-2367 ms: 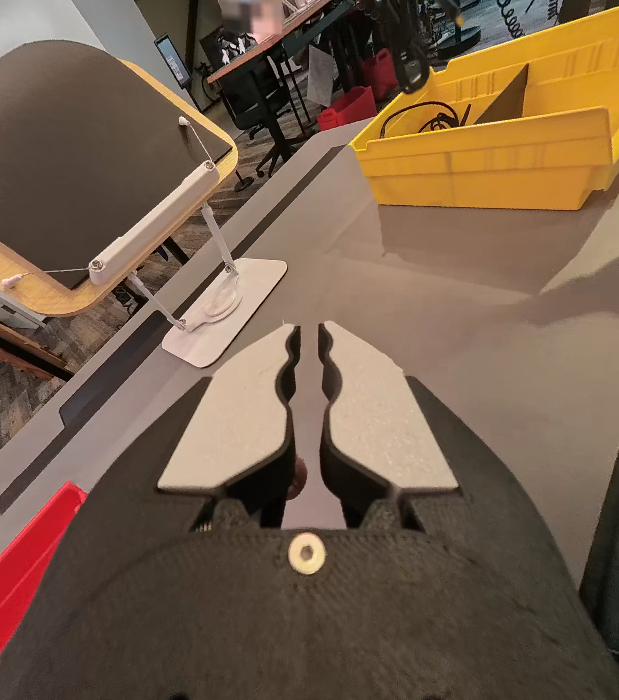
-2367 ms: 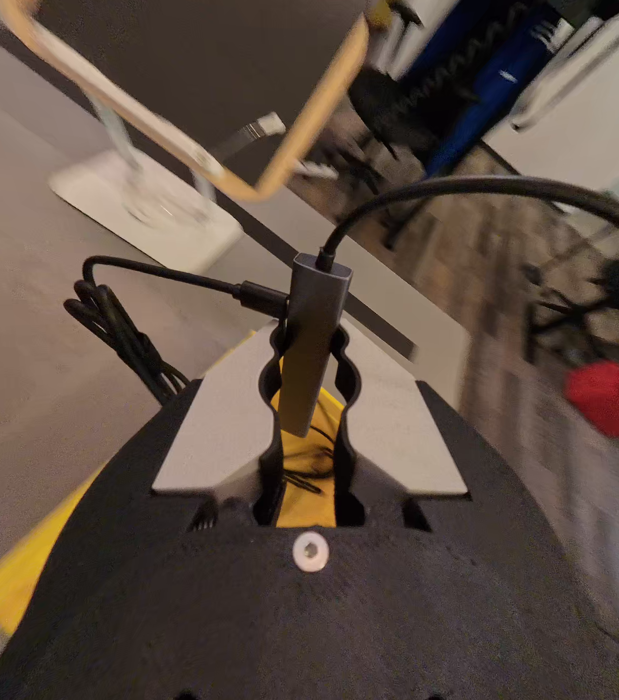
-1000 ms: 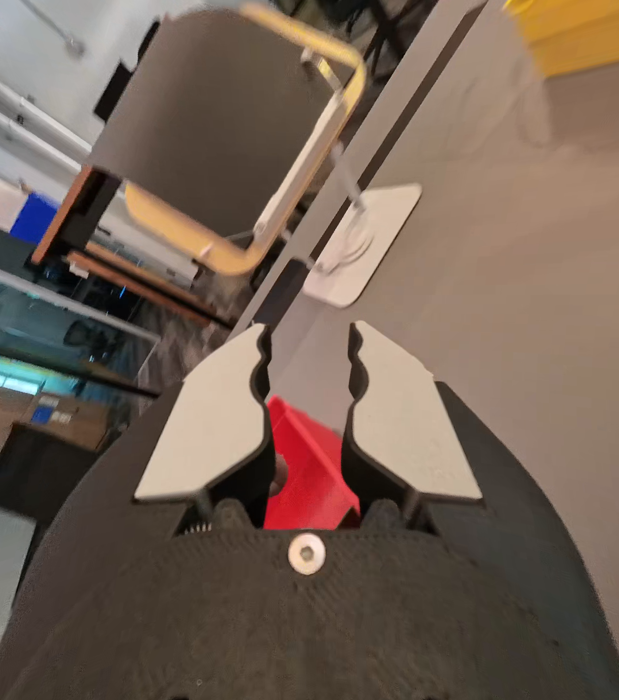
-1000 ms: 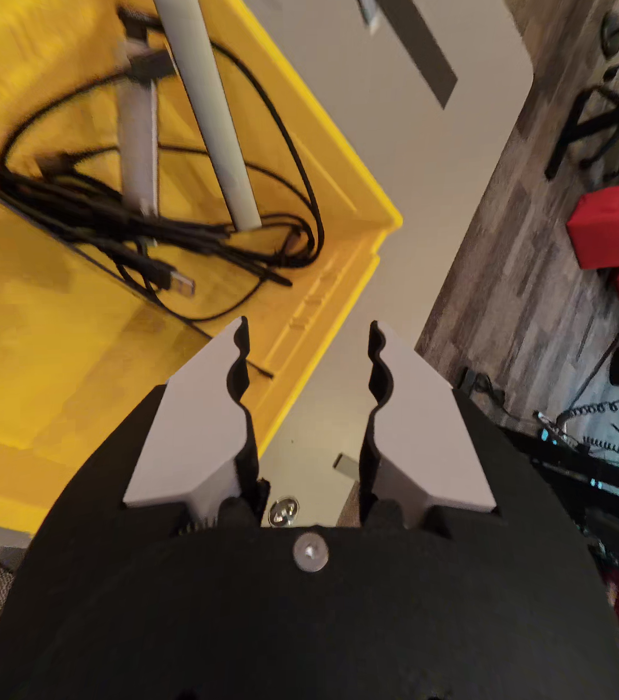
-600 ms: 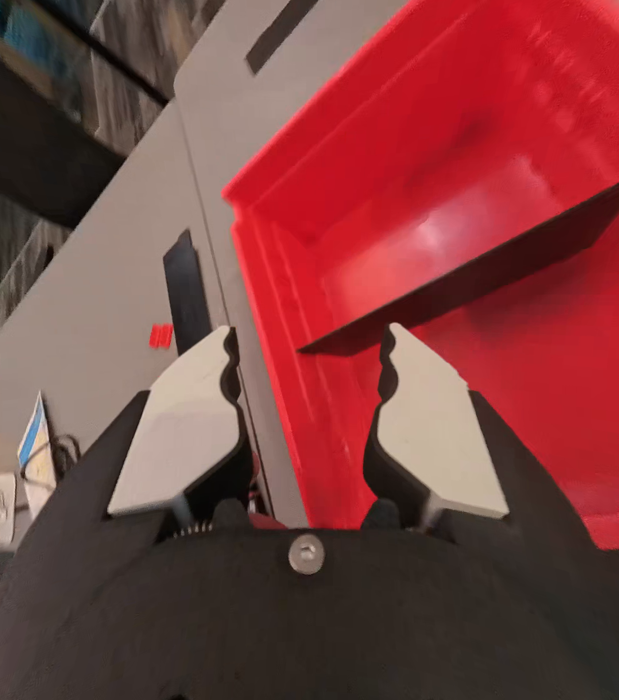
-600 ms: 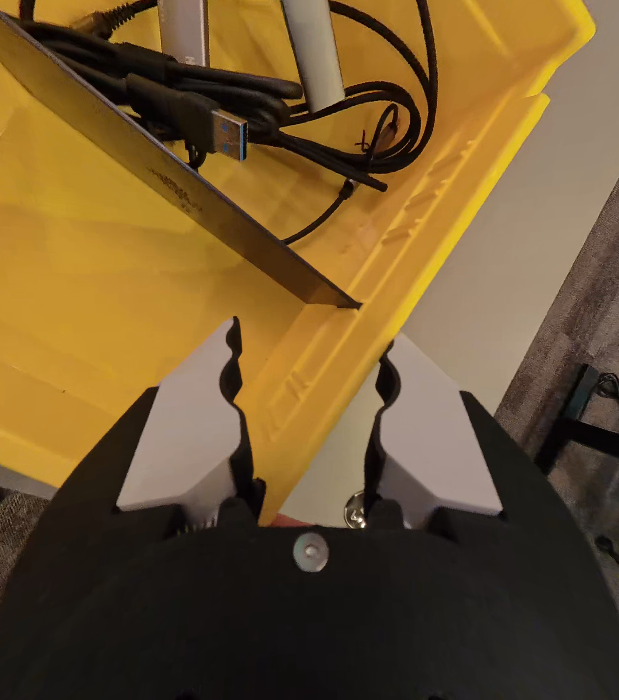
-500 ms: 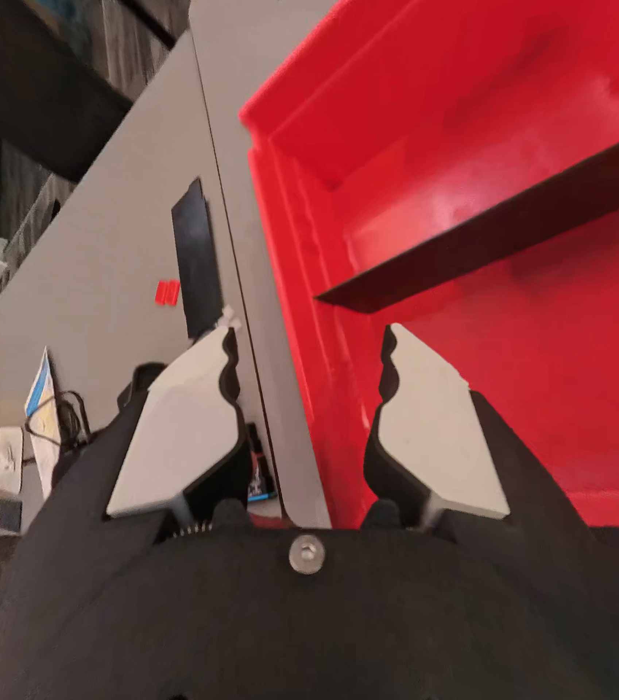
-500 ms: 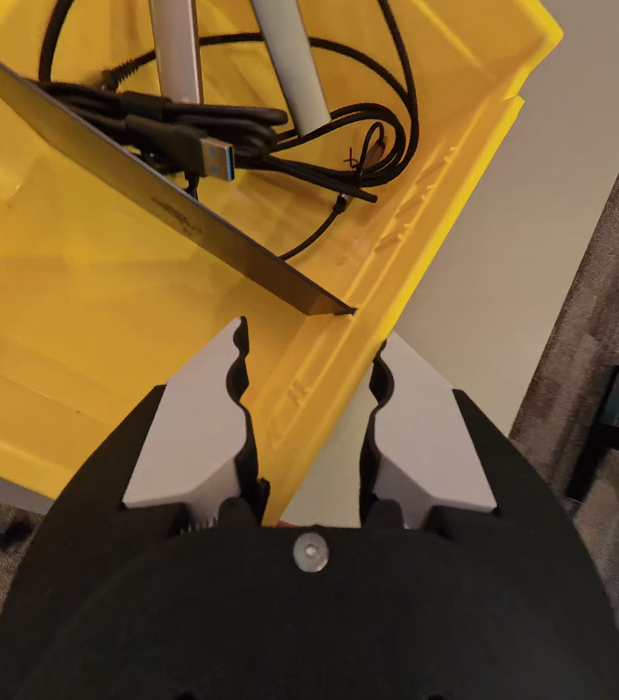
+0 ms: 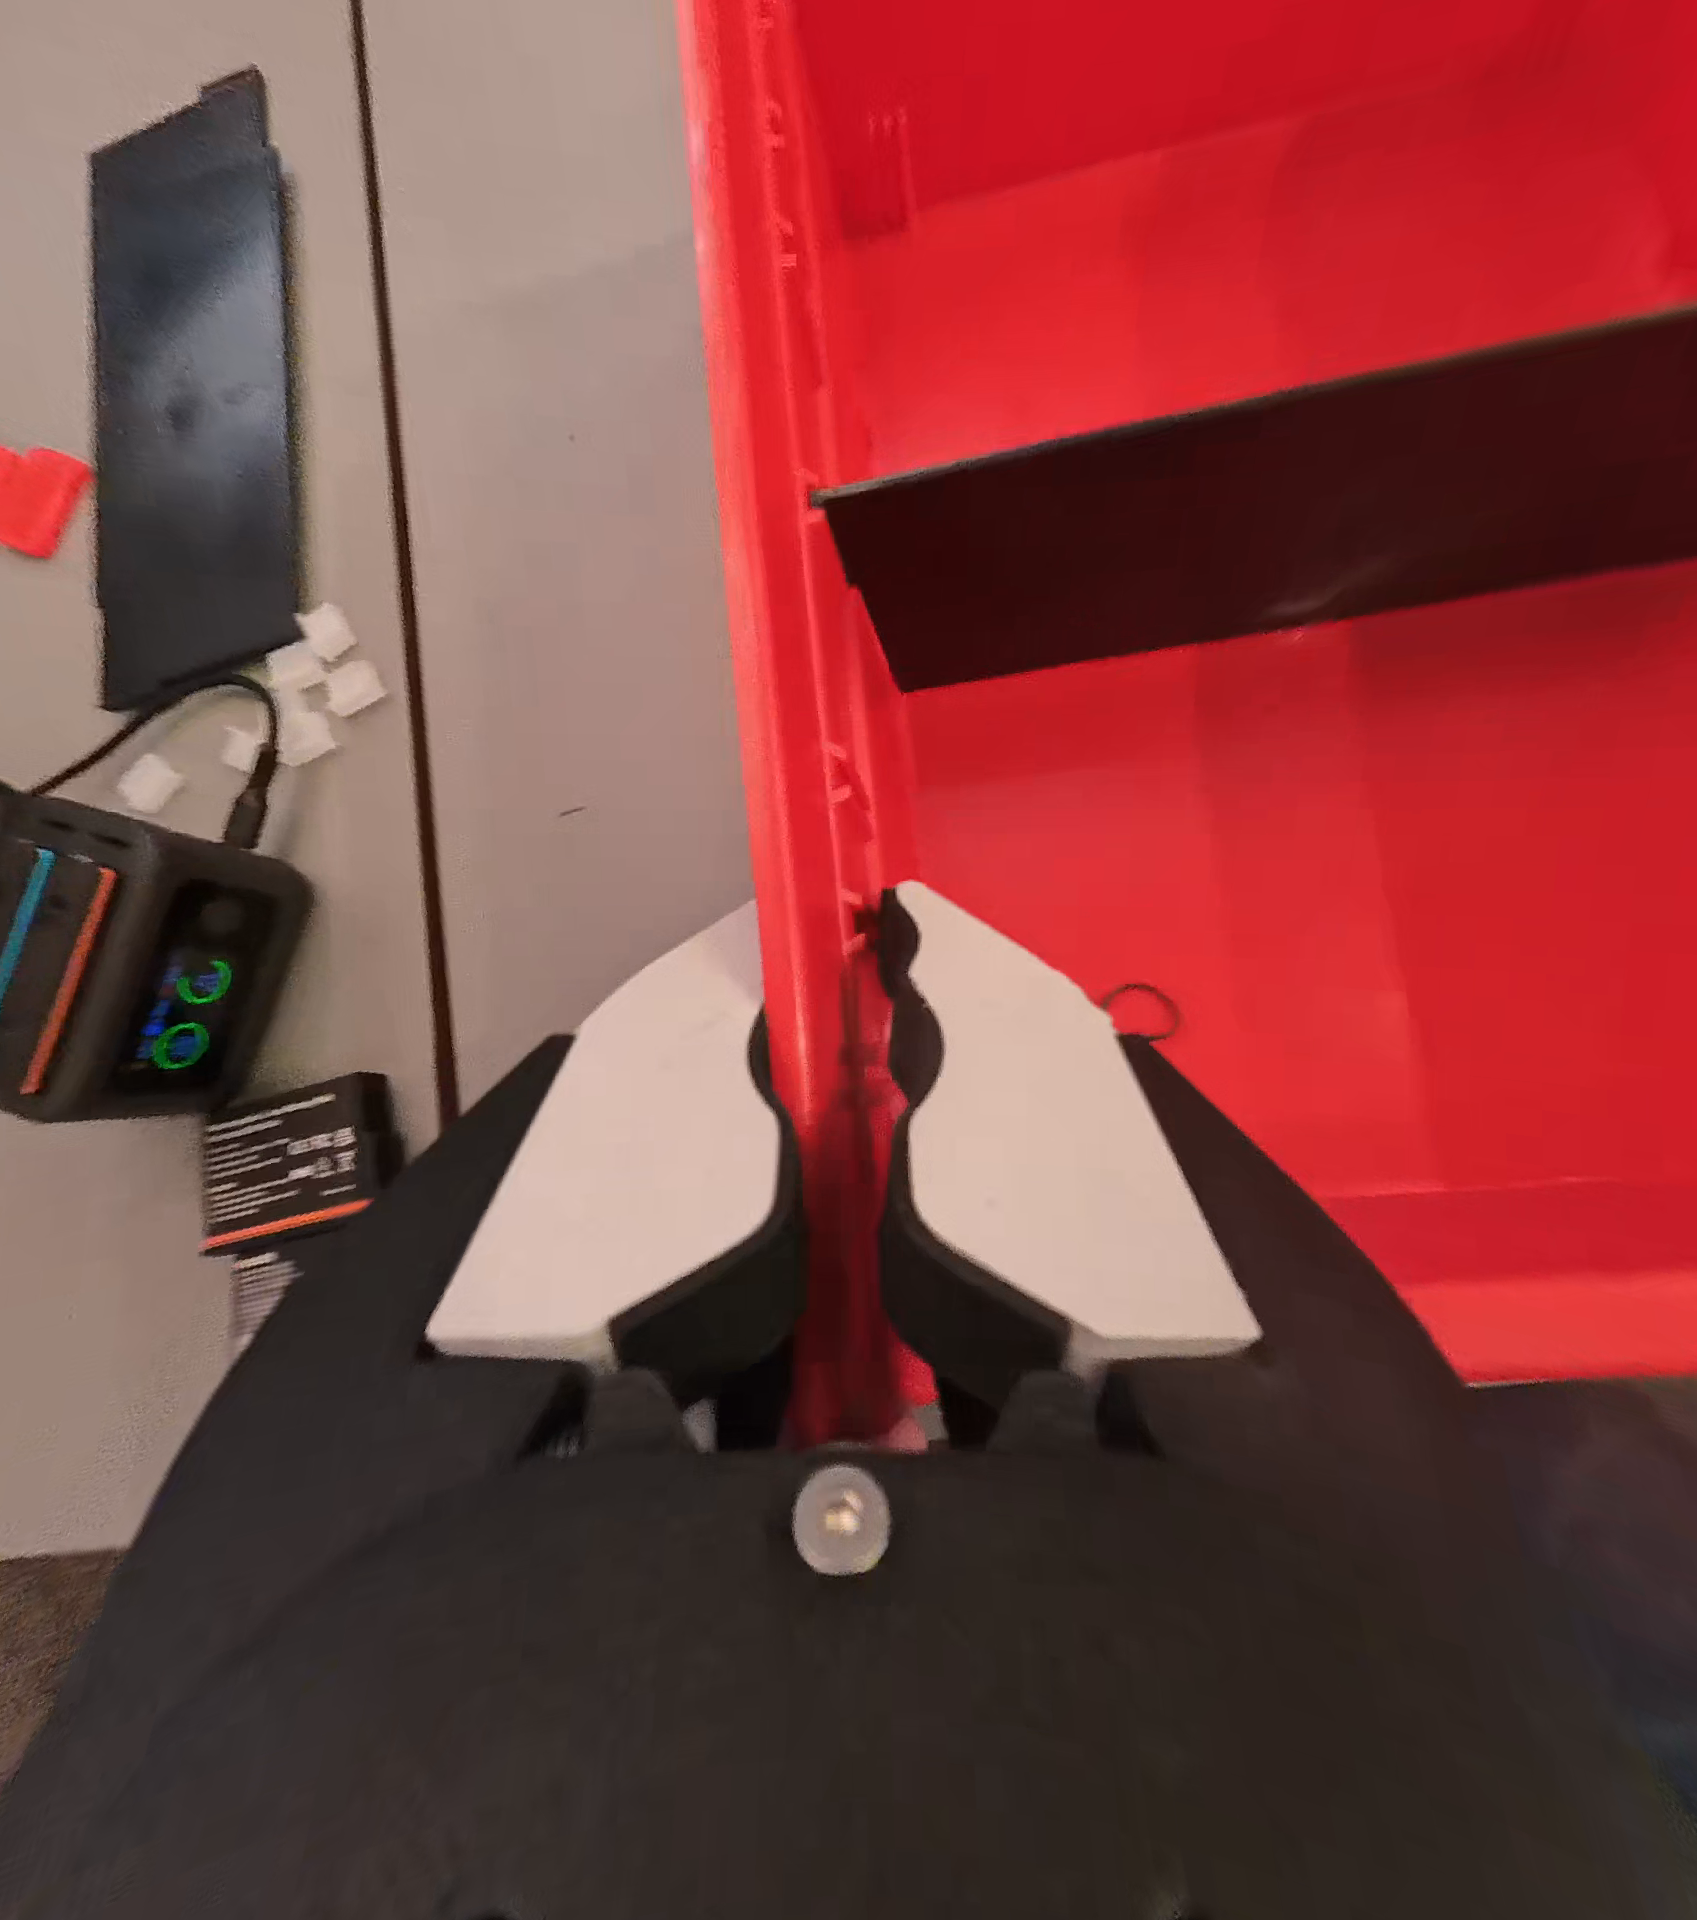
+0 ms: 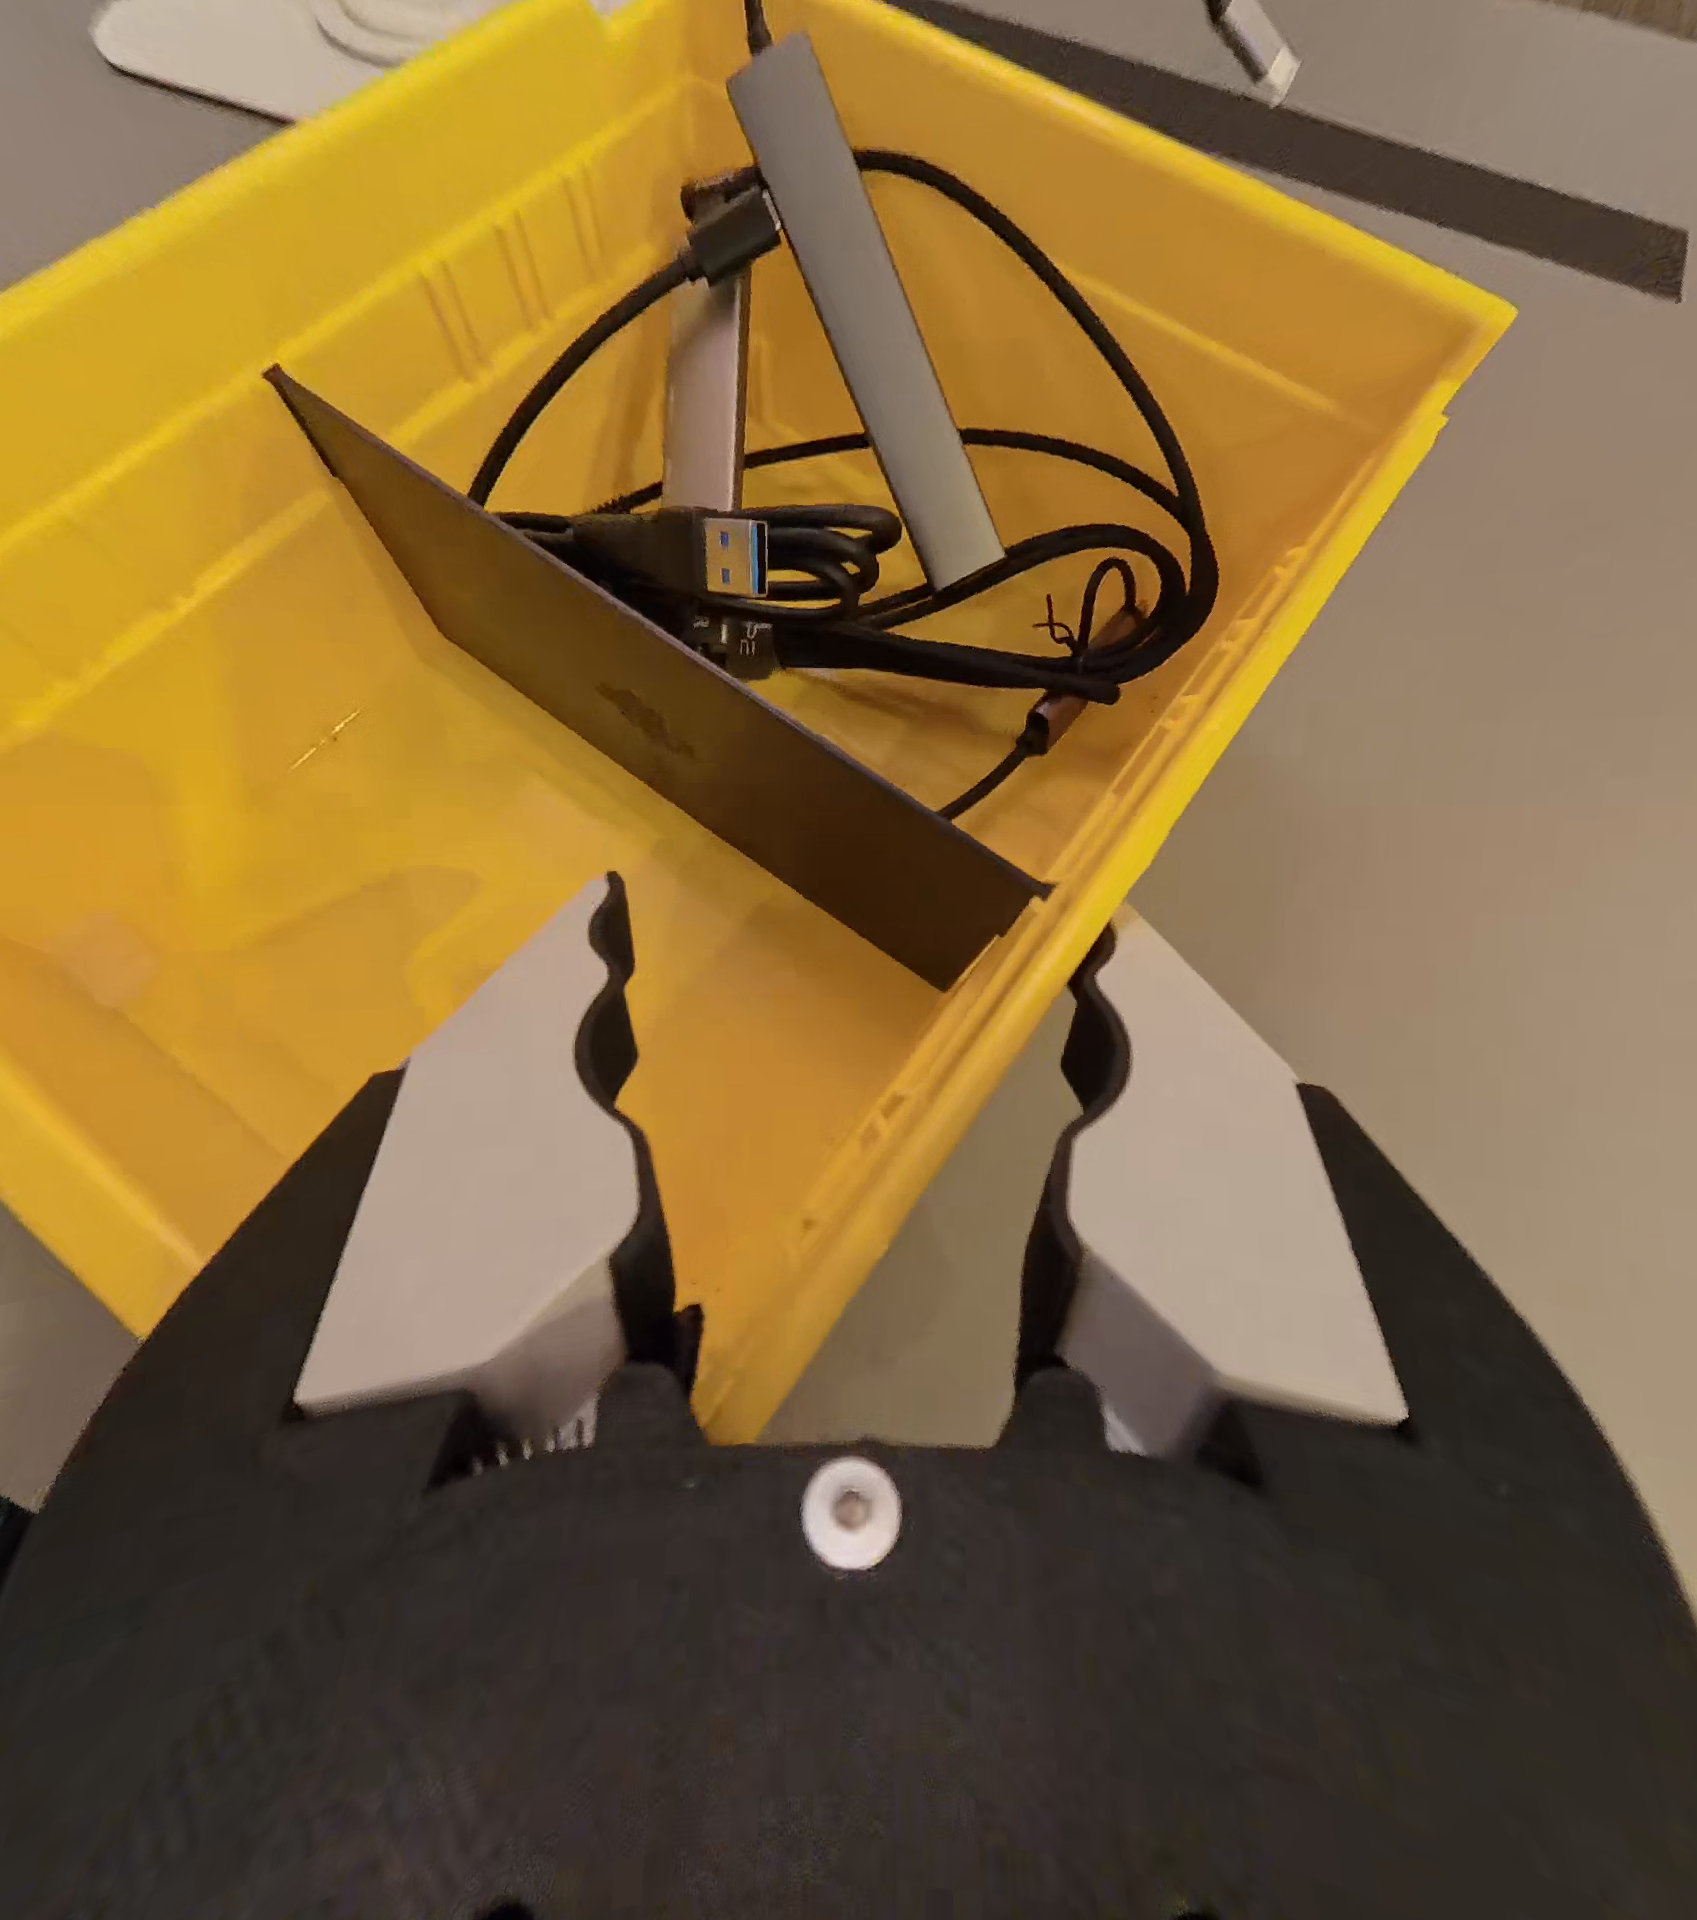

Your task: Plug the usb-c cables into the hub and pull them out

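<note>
Two grey USB hubs [image 10: 865, 301] [image 10: 704, 405] lie in the far compartment of a yellow bin [image 10: 1228, 686], tangled with black cables [image 10: 1145, 520]; one USB plug [image 10: 730, 556] points right. My right gripper [image 10: 854, 925] is open and empty, and its jaws straddle the yellow bin's near right wall without closing on it. In the left wrist view my left gripper [image 9: 828, 935] is shut on the left wall of a red bin [image 9: 782, 623]. The red bin holds nothing but a black divider [image 9: 1343, 499].
Left of the red bin, the grey table [image 9: 553, 520] bears a black device with green lights [image 9: 96, 987], a black slab [image 9: 189, 384], small white pieces [image 9: 304, 696] and a red piece [image 9: 8, 499]. A black divider [image 10: 657, 707] splits the yellow bin. A white stand base [image 10: 304, 42] lies beyond it. My right fingertips sit around 80 cm from my left ones. My left gripper's tips are some 30 cm from the black slab [image 9: 189, 384].
My right gripper let go of the hub, which now lies in the yellow bin, and moved astride that bin's wall. My left gripper swung to the red bin and closed on its wall.
</note>
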Demonstrator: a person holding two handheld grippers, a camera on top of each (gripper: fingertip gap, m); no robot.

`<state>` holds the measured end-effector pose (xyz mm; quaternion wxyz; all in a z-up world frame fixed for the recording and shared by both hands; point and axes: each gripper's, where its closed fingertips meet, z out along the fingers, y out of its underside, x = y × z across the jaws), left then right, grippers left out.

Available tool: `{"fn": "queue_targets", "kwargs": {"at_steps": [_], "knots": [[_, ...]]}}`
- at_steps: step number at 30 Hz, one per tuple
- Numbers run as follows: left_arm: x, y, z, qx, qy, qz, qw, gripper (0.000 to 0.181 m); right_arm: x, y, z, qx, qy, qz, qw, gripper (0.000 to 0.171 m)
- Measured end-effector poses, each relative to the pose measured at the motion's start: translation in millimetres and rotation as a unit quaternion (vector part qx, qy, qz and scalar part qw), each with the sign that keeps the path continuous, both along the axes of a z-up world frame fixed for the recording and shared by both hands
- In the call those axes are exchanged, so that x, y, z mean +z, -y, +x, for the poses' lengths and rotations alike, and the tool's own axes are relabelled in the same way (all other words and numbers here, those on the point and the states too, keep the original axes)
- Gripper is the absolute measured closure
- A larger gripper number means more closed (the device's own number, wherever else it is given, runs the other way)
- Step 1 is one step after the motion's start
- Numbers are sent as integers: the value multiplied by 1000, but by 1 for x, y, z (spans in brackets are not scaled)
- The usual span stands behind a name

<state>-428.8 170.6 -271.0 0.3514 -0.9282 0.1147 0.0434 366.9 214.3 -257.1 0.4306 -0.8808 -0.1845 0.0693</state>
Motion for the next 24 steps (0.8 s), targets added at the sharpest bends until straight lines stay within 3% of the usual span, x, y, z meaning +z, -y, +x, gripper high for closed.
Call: {"fn": "queue_targets", "kwargs": {"at_steps": [2, 8, 13, 20, 24], "knots": [[3, -1, 5, 4, 57, 13, 998, 175, 0, -1, -20, 2, -6, 17, 1000, 88], [19, 2, 21, -9, 97, 66, 993, 176, 5, 0, -97, 48, -64, 34, 996, 88], [43, 5, 16, -5, 53, 112, 992, 176, 6, 3, -175, 102, -81, 35, 991, 84], [87, 30, 1, 23, 69, 180, 981, 176, 25, 6, -294, 160, -179, 47, 970, 68], [112, 45, -16, 47, 82, 217, 972, 176, 30, 13, -362, 209, -191, 37, 958, 58]]}}
